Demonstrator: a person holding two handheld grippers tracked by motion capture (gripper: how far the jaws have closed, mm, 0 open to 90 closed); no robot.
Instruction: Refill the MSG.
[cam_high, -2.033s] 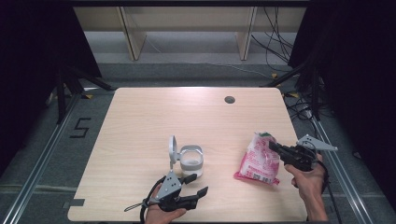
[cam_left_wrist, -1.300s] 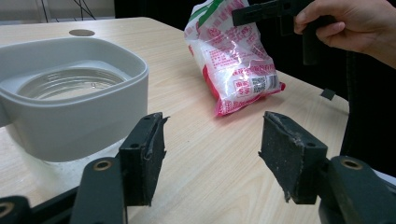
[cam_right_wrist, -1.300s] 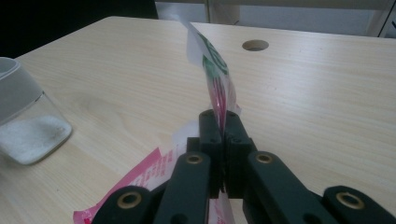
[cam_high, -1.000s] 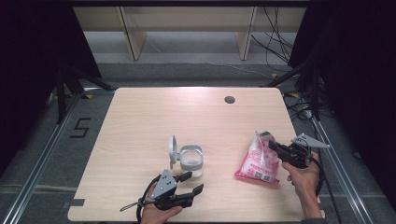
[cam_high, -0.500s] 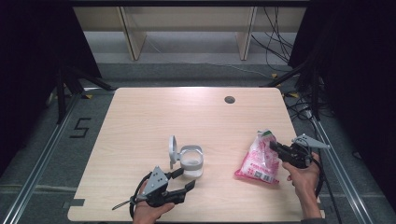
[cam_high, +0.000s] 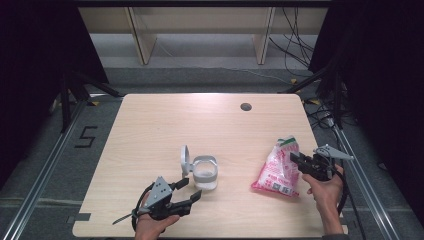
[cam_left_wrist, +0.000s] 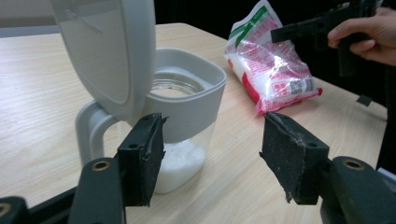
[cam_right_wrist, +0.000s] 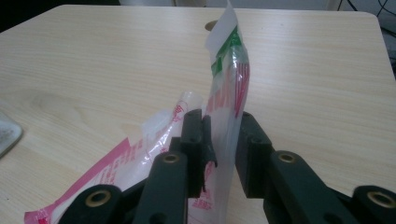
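A clear jar (cam_high: 205, 172) with a grey collar stands near the table's middle, its flip lid (cam_high: 185, 159) upright, white powder in the bottom. My left gripper (cam_high: 194, 189) is open just in front of it, with nothing between the jaws. In the left gripper view the jar (cam_left_wrist: 187, 100) rises right behind the left jaw of this gripper (cam_left_wrist: 212, 158). A pink and white bag (cam_high: 276, 170) lies at the right. My right gripper (cam_high: 295, 161) has just been opening its jaws. The bag's upright top edge (cam_right_wrist: 229, 79) stands loosely between the parted jaws of the right gripper (cam_right_wrist: 224, 144).
A round cable hole (cam_high: 245, 106) sits near the far edge of the wooden table (cam_high: 150, 130). Bare wood stretches behind the jar and to its left. Cables and frame legs stand off the table's right side.
My left gripper has slid left along the front edge, away from the jar's right side. The right hand and the bag have stayed where they were.
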